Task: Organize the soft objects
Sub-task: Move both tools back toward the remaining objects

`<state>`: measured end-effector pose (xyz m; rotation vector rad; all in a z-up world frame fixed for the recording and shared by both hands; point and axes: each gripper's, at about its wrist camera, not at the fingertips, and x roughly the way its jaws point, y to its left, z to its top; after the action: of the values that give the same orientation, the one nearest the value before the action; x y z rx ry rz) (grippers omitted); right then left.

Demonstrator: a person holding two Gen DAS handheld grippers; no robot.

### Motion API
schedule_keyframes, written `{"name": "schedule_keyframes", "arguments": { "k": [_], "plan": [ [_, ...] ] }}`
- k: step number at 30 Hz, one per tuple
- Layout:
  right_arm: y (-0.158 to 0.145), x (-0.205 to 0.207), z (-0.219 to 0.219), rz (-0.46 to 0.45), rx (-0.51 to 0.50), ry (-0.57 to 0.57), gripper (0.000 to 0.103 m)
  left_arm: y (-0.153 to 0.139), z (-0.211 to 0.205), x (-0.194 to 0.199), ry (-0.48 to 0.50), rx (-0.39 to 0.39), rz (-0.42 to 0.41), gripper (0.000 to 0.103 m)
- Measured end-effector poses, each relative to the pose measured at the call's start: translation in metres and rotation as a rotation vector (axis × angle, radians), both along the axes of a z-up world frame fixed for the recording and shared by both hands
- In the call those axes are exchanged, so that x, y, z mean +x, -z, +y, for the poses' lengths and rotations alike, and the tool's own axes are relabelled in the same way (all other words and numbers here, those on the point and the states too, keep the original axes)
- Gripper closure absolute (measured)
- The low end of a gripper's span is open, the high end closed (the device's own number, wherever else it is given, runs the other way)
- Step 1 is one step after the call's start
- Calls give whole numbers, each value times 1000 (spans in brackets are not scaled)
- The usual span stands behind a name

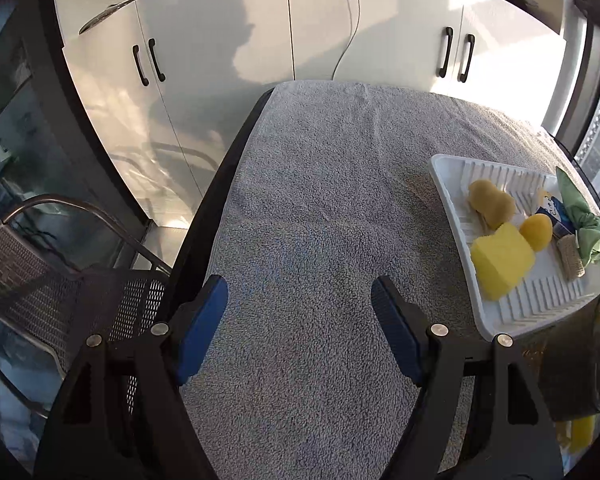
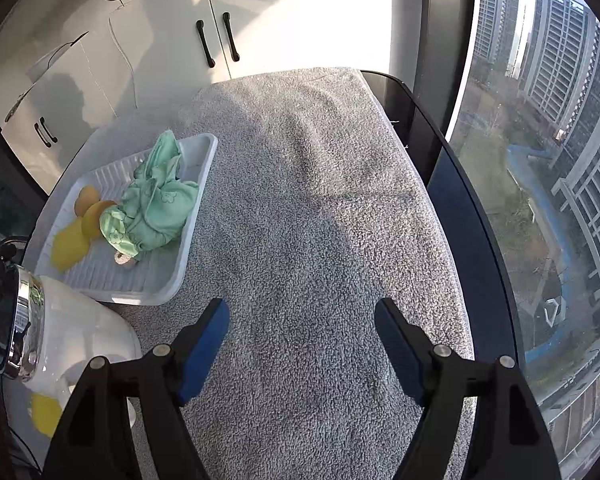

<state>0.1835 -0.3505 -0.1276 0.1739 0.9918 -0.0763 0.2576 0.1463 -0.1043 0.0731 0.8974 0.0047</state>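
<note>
With both the left gripper (image 1: pixel 300 316) and right gripper (image 2: pixel 302 338) held open and empty over the grey towel (image 2: pixel 320 220), the green cloth (image 2: pixel 152 204), heaped in the white tray (image 2: pixel 180 272) at left of the right wrist frame, is judged light and limp, best pinched at a raised fold.

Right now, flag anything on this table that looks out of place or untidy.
The green cloth lies crumpled in the white tray, one end draped over the far rim, covering some of the yellow sponges. The grey towel is slightly rumpled. Nothing spilled or damaged.
</note>
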Motion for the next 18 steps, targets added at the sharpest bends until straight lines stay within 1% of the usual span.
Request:
{"name": "schedule_keyframes", "arguments": {
  "k": [3,6,9,14,18],
  "plan": [
    [6,-26,0,17,-25,-4,24,6,17,-25,-20,9,10,30],
    [10,-49,3,25,-55,-13,24,12,28,-51,-20,-26,31,30],
    [16,-71,10,31,-73,-26,24,18,29,-79,-17,-35,47,30],
    [27,-106,31,54,-80,-60,23,29,10,-124,46,11,73,30],
    [28,-130,52,49,-84,-95,23,33,-12,-155,115,25,99,30]
  ]
}}
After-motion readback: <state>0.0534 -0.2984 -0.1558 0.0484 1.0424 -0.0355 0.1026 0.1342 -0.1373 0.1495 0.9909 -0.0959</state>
